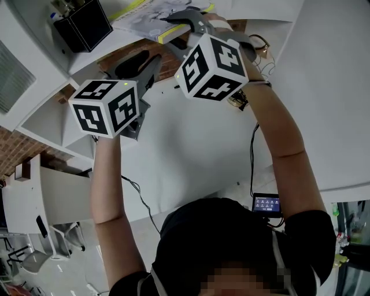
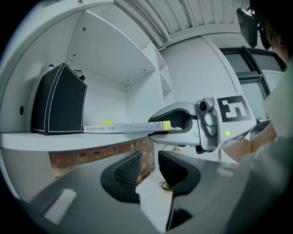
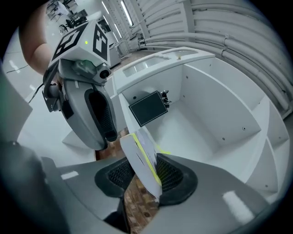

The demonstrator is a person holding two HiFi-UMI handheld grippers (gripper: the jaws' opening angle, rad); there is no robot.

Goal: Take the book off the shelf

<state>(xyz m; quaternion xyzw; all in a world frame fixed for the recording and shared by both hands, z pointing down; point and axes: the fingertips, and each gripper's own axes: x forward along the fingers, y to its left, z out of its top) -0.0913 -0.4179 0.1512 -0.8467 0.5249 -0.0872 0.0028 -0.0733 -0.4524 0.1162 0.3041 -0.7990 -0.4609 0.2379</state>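
Observation:
A thin white book (image 1: 151, 17) with a yellow edge lies flat on the white shelf (image 2: 41, 139), its near end sticking out past the shelf's front. My right gripper (image 1: 173, 29) is shut on that end; in the right gripper view the book (image 3: 143, 157) stands between the ribbed pads (image 3: 170, 173) and touches both. From the left gripper view the book (image 2: 120, 128) runs level into the right gripper (image 2: 170, 125). My left gripper (image 2: 149, 171) hangs just below the shelf's front edge, open with nothing between its jaws, to the left of the right one (image 1: 139, 66).
A black box (image 1: 87, 26) with pens stands on the same shelf behind the book, seen too as the black box (image 3: 147, 108). Brick wall (image 2: 98, 153) shows under the shelf. A small screen device (image 1: 266, 203) and cables lie on the white surface below.

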